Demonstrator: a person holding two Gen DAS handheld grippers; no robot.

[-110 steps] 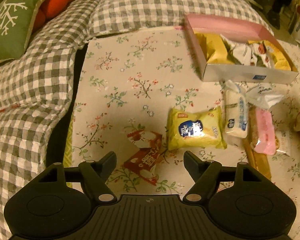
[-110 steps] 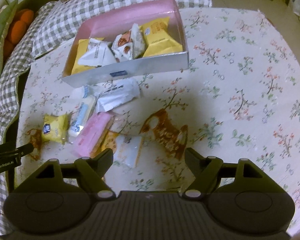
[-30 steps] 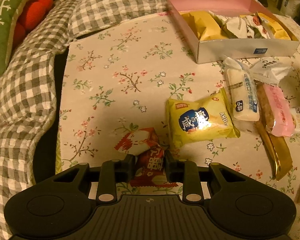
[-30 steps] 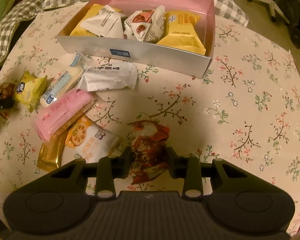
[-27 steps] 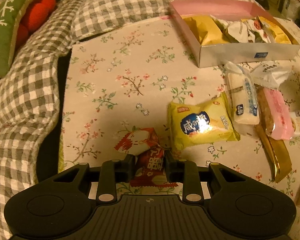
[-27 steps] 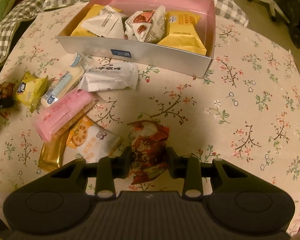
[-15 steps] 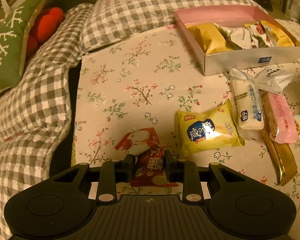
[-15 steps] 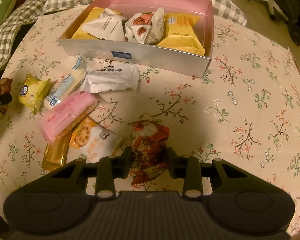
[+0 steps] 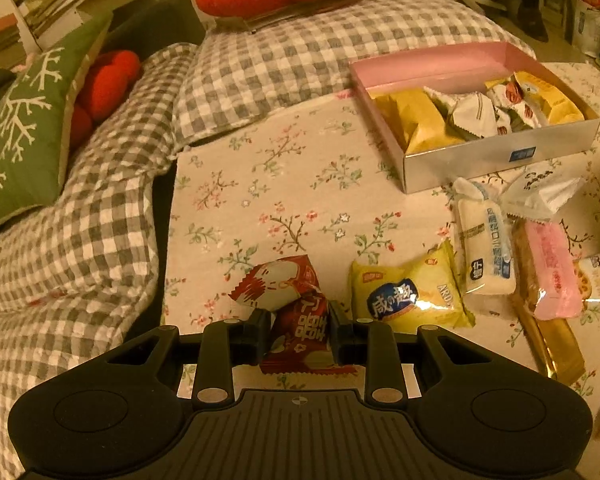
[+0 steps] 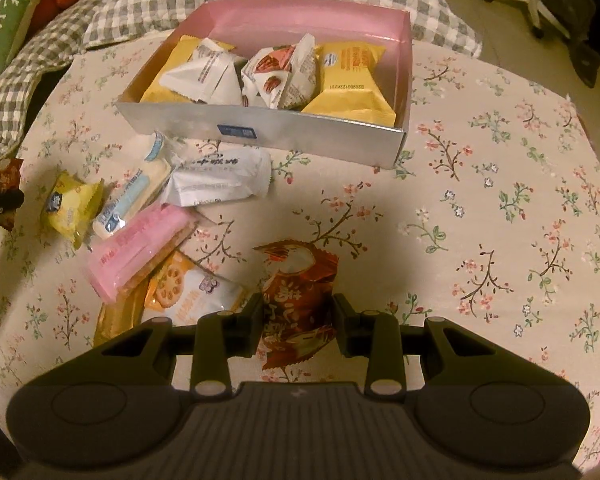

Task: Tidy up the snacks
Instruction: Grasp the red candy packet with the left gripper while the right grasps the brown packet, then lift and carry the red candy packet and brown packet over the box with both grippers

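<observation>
Around us, a floral tablecloth (image 10: 500, 200) runs up to checked cushions (image 9: 300, 52). The pink-lined cardboard box (image 10: 260, 128) sits half full. Our left gripper (image 9: 299, 332) pinches a crinkly red-and-white snack packet (image 9: 284, 292); our right gripper (image 10: 296, 322) clamps a red-orange foil packet (image 10: 300, 280). Both seem light and slippery, so we judge mid-body grips safest.

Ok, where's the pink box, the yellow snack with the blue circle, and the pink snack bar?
pink box (image 10: 284, 130), right wrist view, on its silver front wall.
yellow snack (image 9: 408, 298), left wrist view, on the middle of the packet.
pink snack bar (image 10: 136, 246), right wrist view, on the middle of its wrapper.
</observation>
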